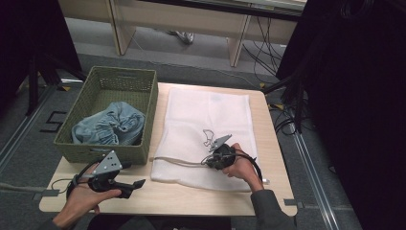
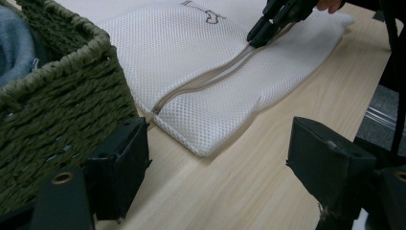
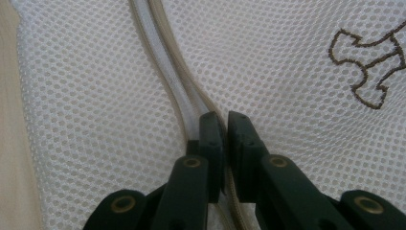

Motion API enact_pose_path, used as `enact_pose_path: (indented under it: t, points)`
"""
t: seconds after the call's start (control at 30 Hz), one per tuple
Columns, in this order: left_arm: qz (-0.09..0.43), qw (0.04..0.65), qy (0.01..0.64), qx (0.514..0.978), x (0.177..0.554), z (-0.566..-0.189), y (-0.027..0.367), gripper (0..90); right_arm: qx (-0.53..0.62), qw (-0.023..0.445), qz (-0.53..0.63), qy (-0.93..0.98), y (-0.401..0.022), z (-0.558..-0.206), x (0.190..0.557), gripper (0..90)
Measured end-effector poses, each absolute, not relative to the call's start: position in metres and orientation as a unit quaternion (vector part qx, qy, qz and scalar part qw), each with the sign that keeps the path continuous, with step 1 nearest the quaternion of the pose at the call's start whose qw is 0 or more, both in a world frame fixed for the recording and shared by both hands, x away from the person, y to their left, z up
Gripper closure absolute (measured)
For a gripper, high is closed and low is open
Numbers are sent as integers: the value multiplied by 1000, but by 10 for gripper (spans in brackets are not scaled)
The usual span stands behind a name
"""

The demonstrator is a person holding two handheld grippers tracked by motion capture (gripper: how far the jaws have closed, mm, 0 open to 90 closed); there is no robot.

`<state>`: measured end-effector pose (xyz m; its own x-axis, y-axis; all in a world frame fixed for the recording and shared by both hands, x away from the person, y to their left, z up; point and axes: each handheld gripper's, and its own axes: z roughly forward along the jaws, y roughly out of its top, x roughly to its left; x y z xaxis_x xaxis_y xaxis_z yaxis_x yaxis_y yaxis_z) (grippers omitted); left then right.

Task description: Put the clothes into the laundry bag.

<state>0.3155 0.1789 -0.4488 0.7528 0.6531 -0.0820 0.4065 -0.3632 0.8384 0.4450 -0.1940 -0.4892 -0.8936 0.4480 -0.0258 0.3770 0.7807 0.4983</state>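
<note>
On the table's near edge, left hand-held gripper (image 1: 139, 183) idles open while right hand-held gripper (image 3: 225, 125) pinches the zipper (image 2: 210, 75)
Jaws look shut on the zipper pull midway along the white mesh laundry bag (image 1: 191, 134); unanchored, the bag may bunch or drag toward the wicker basket (image 1: 107, 152) of denim

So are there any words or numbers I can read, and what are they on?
"5": a dark mark on the floor, left of the green basket; it looks like that digit, blurred.
White mesh bag: a brown stitched outline, a shape, not letters.
Nothing else readable.
</note>
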Motion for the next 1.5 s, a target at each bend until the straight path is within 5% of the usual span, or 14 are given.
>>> enact_pose_path:
  t: [0.5, 0.87, 1.5]
  points:
    - [183, 447, 349, 803, 319, -425, 193, 219, 210, 162, 252, 931, -189, -459, 446, 884]
    - [246, 417, 417, 769, 371, -365, 237, 193, 213, 190, 284, 915, -191, -425, 451, 884]
    - [162, 315, 461, 814, 484, -398, 248, 177, 214, 210, 306, 904, -196, -402, 458, 884]
